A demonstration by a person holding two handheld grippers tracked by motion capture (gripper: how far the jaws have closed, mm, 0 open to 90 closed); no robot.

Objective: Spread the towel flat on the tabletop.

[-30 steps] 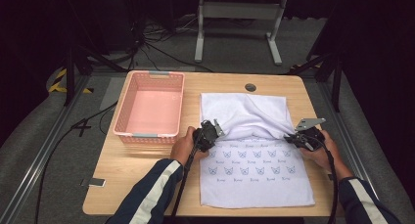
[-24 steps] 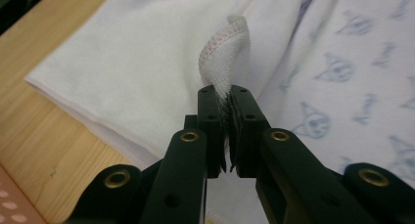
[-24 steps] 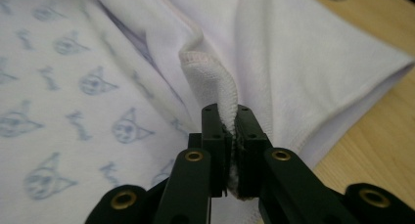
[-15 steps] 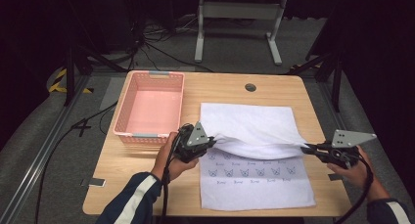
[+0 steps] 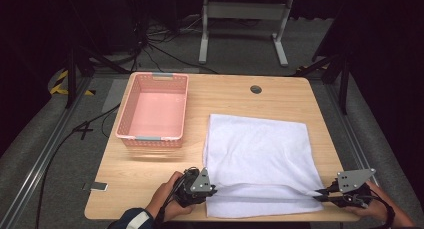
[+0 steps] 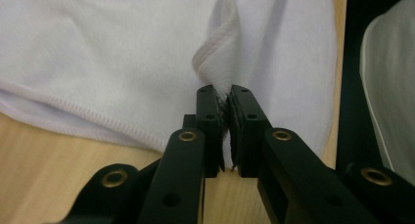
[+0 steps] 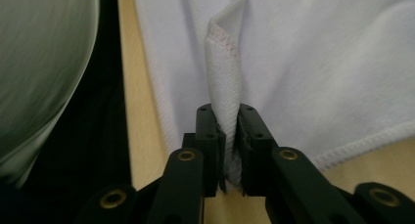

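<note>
white cloth (image 5: 260, 149) spread flat on the table (image 5: 220, 96), stretched between the two tongs at the near edge. left tongs (image 5: 214, 190) clamped tight on a pinched fold of hem at the cloth's near left corner. right tongs (image 5: 320, 195) closed the same way on the near right corner, a rolled bit of hem between its jaws. pink basket (image 5: 153, 111) sits beyond the left tongs, well apart
</note>
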